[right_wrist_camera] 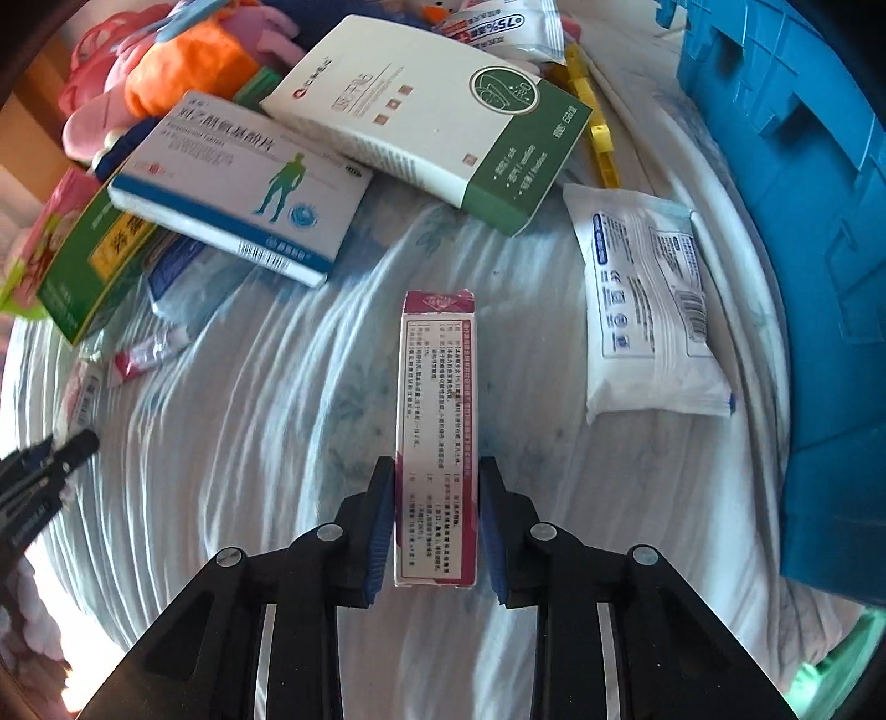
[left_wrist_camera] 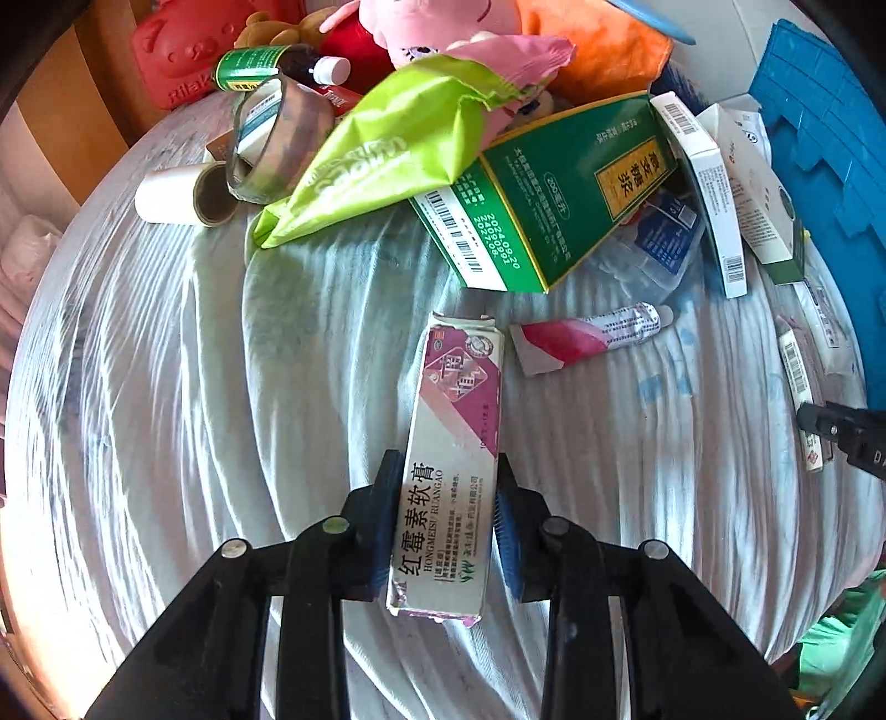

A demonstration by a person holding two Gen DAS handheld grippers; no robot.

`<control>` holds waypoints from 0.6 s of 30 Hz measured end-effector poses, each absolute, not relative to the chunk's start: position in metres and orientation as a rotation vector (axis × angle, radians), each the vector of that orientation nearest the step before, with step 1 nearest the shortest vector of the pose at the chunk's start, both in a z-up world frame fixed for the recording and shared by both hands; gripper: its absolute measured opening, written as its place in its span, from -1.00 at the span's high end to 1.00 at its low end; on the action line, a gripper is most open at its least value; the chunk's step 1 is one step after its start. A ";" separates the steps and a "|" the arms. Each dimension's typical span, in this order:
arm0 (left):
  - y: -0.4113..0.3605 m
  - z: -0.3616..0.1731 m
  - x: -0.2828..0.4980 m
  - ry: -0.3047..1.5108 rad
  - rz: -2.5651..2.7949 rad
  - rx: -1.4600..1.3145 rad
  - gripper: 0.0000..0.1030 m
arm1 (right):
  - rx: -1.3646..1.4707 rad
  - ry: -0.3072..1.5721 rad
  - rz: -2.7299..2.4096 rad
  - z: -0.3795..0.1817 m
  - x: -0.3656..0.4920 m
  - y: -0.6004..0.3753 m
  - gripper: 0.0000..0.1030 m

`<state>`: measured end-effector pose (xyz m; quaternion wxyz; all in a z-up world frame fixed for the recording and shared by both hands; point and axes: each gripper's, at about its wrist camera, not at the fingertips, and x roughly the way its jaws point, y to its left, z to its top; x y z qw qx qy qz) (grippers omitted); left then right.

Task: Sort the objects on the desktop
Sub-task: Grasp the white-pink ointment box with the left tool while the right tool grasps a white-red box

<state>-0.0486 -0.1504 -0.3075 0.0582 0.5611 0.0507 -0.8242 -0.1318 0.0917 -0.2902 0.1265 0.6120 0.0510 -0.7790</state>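
My left gripper point(left_wrist_camera: 448, 471) is shut on a long pink-and-white ointment box point(left_wrist_camera: 454, 443), held lengthwise above the white cloth. My right gripper point(right_wrist_camera: 437, 471) is shut on a similar pink-and-white box point(right_wrist_camera: 437, 432), its printed text side up. A pink ointment tube point(left_wrist_camera: 587, 335) lies just beyond the left box; it also shows in the right wrist view point(right_wrist_camera: 149, 354). A big green medicine box point(left_wrist_camera: 554, 188), a lime-green bag point(left_wrist_camera: 376, 155) and white medicine boxes point(right_wrist_camera: 426, 111) lie in a pile at the far side.
A blue plastic crate point(right_wrist_camera: 803, 221) stands on the right. A white sachet point(right_wrist_camera: 648, 299) lies near it. A tape roll point(left_wrist_camera: 271, 138), a white roll point(left_wrist_camera: 183, 196), a bottle point(left_wrist_camera: 277, 63) and plush toys point(left_wrist_camera: 443, 27) sit at the back.
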 end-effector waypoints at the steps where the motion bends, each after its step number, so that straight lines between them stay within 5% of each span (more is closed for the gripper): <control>1: -0.150 -0.307 -0.050 0.147 -2.495 1.705 0.41 | 1.784 0.151 -2.261 -0.290 -0.130 0.093 0.44; 3: -0.149 -0.308 -0.054 0.129 -2.484 1.714 0.41 | 1.785 0.125 -2.266 -0.287 -0.126 0.099 0.40; 6: -0.148 -0.314 -0.060 0.109 -2.469 1.725 0.31 | 1.779 0.126 -2.295 -0.281 -0.123 0.104 -0.01; 8: -0.147 -0.313 -0.061 0.102 -2.473 1.720 0.30 | 1.772 0.153 -2.309 -0.278 -0.121 0.103 -0.10; 11: -0.147 -0.312 -0.056 0.101 -2.479 1.714 0.32 | 1.757 0.181 -2.321 -0.276 -0.119 0.100 0.02; 13: -0.147 -0.311 -0.050 0.104 -2.480 1.721 0.45 | 1.732 0.223 -2.325 -0.275 -0.117 0.093 0.43; 18: -0.148 -0.293 -0.027 0.097 -2.520 1.665 0.45 | 1.697 0.264 -2.321 -0.266 -0.104 0.080 0.45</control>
